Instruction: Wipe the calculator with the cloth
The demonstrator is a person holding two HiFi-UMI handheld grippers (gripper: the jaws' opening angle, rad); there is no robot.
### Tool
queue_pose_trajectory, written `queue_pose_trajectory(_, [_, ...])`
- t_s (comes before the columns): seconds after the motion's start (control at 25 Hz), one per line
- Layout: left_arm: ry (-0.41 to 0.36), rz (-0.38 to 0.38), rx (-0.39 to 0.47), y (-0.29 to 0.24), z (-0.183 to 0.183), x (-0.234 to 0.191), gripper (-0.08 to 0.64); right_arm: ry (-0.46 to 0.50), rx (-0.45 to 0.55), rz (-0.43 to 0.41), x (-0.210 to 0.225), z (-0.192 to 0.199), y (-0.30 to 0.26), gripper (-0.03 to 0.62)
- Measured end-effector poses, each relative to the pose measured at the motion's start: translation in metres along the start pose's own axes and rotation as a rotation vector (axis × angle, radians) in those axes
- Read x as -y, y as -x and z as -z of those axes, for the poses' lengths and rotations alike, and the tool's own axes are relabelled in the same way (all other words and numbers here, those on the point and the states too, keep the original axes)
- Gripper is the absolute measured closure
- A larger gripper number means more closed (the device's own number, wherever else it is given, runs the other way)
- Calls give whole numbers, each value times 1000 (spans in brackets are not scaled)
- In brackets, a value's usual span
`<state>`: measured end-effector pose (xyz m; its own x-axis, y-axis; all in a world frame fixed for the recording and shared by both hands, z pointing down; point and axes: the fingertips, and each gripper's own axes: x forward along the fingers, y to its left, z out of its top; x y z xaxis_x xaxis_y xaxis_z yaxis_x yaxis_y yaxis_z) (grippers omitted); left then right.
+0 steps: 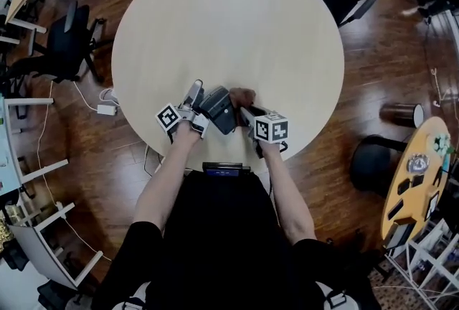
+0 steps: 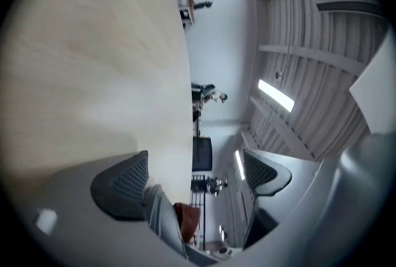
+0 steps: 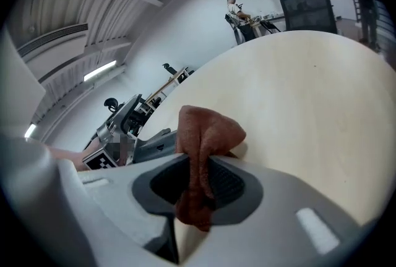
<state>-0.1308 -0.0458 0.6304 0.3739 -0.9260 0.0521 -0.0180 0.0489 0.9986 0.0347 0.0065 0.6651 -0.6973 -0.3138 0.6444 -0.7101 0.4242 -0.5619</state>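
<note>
**Risk: calculator is unbraced for the wipe**

Left gripper (image 2: 195, 176): jaws spread wide, pinching nothing. A grey edge, probably the calculator, sits just beside its lower-left pad.

Right gripper (image 3: 198, 182): pressed together on the brown cloth (image 3: 207, 133), with a bunched wad poking past the tips.

Calculator (image 1: 219, 110): lower centre of the head view, between both grippers and near the table's (image 1: 229, 21) near edge.

Likely failures:
- Wipe pressure shoves the loose calculator sideways or off that edge.
- Drag pulls the cloth out of the narrow pinch.
- The wad is small, so the hard jaw tips could knock the keys.

I'd brace it with the left gripper first.

Dark calculator (image 1: 217, 110) lies just beside bunched reddish-brown cloth (image 3: 207, 133).
</note>
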Motion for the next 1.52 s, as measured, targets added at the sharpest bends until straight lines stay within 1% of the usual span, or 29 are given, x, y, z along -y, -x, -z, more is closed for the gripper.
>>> queue_pose_trajectory(0.08, [19, 9, 144, 5, -21, -2, 81, -36, 12, 5, -1, 2, 2, 502])
queue_pose_trajectory(0.12, [18, 21, 191, 4, -31, 1, 84, -58, 14, 1, -1, 4, 2, 502])
queue_pose_trajectory(0.16, [14, 32, 206, 1, -36, 4, 97, -82, 17, -7, -2, 7, 2, 502])
queue_pose_trajectory(0.2, [12, 39, 187, -3, -36, 6, 106, -106, 24, -12, -2, 10, 2, 502])
queue_pose_trajectory(0.28, [29, 26, 82, -8, -24, 4, 135, -152, 46, -11, 0, 14, 2, 502])
queue_pose_trajectory(0.32, [50, 14, 33, -7, -16, 1, 135, -173, 61, -11, 1, 14, 1, 502])
queue_pose_trajectory(0.36, [79, 12, 9, -3, -11, -1, 133, -192, 76, -12, 1, 14, 1, 502])
queue_pose_trajectory(0.4, [115, 28, 16, 2, -9, -1, 133, -206, 90, -12, 1, 13, 0, 502])
queue_pose_trajectory(0.44, [160, 63, 46, 6, -10, 3, 133, -217, 103, -12, 1, 13, -1, 502])
queue_pose_trajectory(0.52, [248, 169, 117, 9, -12, 17, 135, -237, 125, -16, 2, 12, -2, 502])
queue_pose_trajectory(0.56, [266, 212, 138, 8, -11, 25, 136, -246, 134, -18, 2, 11, -2, 502])
queue_pose_trajectory(0.6, [256, 227, 144, 6, -9, 30, 143, -254, 142, -18, 2, 11, -3, 502])
queue_pose_trajectory(0.64, [216, 205, 134, 5, -5, 28, 143, -263, 150, -18, 2, 11, -4, 502])
queue_pose_trajectory(0.68, [157, 148, 108, 6, 0, 21, 146, -273, 157, -20, 0, 11, -5, 502])
queue_pose_trajectory(0.76, [35, 3, 30, 16, 14, 3, 146, -281, 162, -21, -3, 12, -7, 502])
queue_pose_trajectory(0.8, [-6, -44, -6, 22, 22, -2, 144, -279, 162, -18, -4, 12, -8, 502])
queue_pose_trajectory(0.84, [-29, -68, -31, 29, 30, -2, 131, -275, 162, -14, -5, 13, -9, 502])
queue_pose_trajectory(0.88, [-41, -76, -47, 34, 39, -1, 113, -271, 164, -9, -5, 13, -10, 502])
queue_pose_trajectory(0.92, [-47, -77, -59, 37, 47, -1, 96, -268, 168, -3, -6, 13, -10, 502])
queue_pose_trajectory(1.0, [-48, -80, -85, 39, 60, -4, 91, -268, 178, 7, -5, 12, -9, 502])
queue_pose_trajectory(1.12, [-36, -95, -147, 29, 59, -12, 91, -278, 187, 7, -6, 11, -6, 502])
queue_pose_trajectory(1.16, [-26, -89, -170, 24, 57, -13, 91, -283, 190, 5, -6, 10, -4, 502])
queue_pose_trajectory(1.2, [-2, -65, -185, 19, 55, -10, 88, -288, 194, 4, -5, 10, -2, 502])
queue_pose_trajectory(1.28, [66, 23, -186, 10, 54, 4, 79, -304, 204, 5, -3, 9, 3, 502])
queue_pose_trajectory(1.32, [89, 68, -182, 7, 54, 13, 76, -321, 207, 2, -1, 9, 5, 502])
queue_pose_trajectory(1.36, [95, 101, -181, 5, 56, 22, 72, -349, 210, -5, -1, 10, 6, 502])
queue_pose_trajectory(1.4, [77, 117, -190, 5, 60, 28, 56, -385, 214, -18, -1, 12, 6, 502])
queue_pose_trajectory(1.44, [37, 113, -210, 7, 66, 32, 55, -427, 220, -37, -3, 15, 5, 502])
queue_pose_trajectory(1.52, [-69, 53, -263, 17, 79, 26, 54, -500, 234, -76, -7, 20, 4, 502])
